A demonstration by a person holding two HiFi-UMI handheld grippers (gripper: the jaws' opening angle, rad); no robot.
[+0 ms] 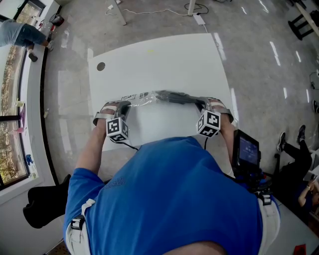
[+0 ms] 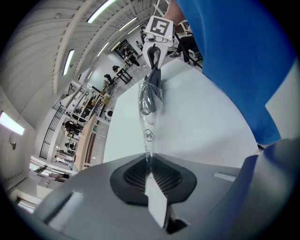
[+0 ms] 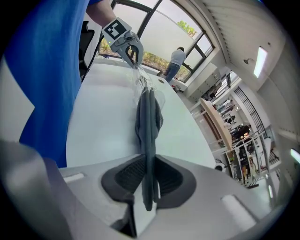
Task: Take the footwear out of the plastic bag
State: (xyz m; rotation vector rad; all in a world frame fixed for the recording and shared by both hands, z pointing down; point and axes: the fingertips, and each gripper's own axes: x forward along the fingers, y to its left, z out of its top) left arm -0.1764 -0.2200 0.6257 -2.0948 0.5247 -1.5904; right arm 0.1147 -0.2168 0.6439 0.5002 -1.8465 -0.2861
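Left claw [image 2: 150, 176] is clamped on the empty end of the plastic bag [image 2: 149, 136], and right claw [image 3: 147, 180] pinches the dark footwear [image 3: 149, 112] stretched between them. I'd pull straight apart, slow, so it slides out.

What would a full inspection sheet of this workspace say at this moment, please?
Surface: white table on a glossy floor.
Job's things: clear plastic bag stretched between both grippers above the table; dark grey footwear lies lengthwise in it, towards the right.
Clutter: one dark round mark near the table's far left corner.
Grippers: left gripper jaws shut on the bag's thin end; right gripper jaws shut on the footwear.
Cables: thin cable on the floor beyond the table.
Surroundings: standing person by the windows; screen device at right.
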